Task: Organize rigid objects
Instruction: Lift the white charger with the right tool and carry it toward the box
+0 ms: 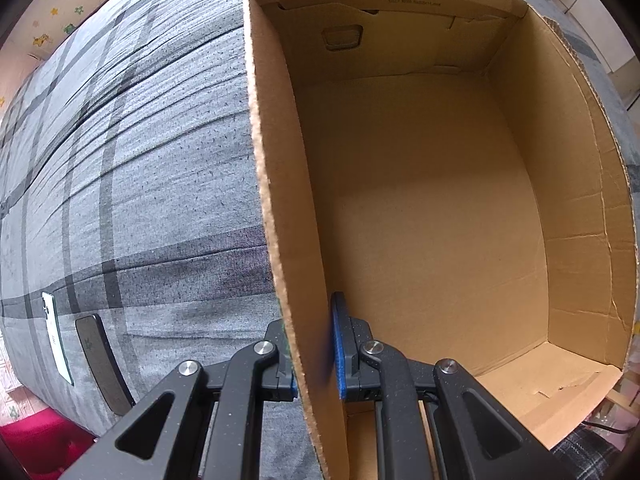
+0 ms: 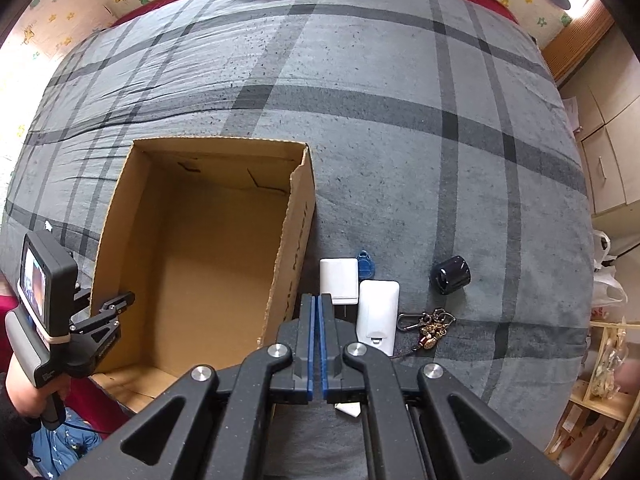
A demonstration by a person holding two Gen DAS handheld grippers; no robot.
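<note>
Cardboard box, open-topped and with nothing visible inside, sits on a grey plaid bedspread. Left gripper is clamped on the box's left wall near the front corner: one blue pad lies against the inner face of the wall, and the other finger sits outside it. In the right wrist view the same tool appears at the box's left edge, carried by a person's hand, with a small lit screen on its back.

Right gripper points down at the bedspread just right of the box. Its jaws are fully closed, blue pads together, nothing between them. The fingertips overlap the near edge of a white square adapter; contact cannot be told.

Loose items lie on the bedspread right of the box:
- white square adapter, just beside the box's right wall
- blue key fob, touching or just behind the adapter's right corner
- white rectangular device, just right of the adapter
- key ring with a brass charm, beside the white device
- dark glossy cylinder, on its side, apart from the others

Left wrist view also shows two phones left of the box, well apart from it: a white phone and a dark phone, side by side.
</note>
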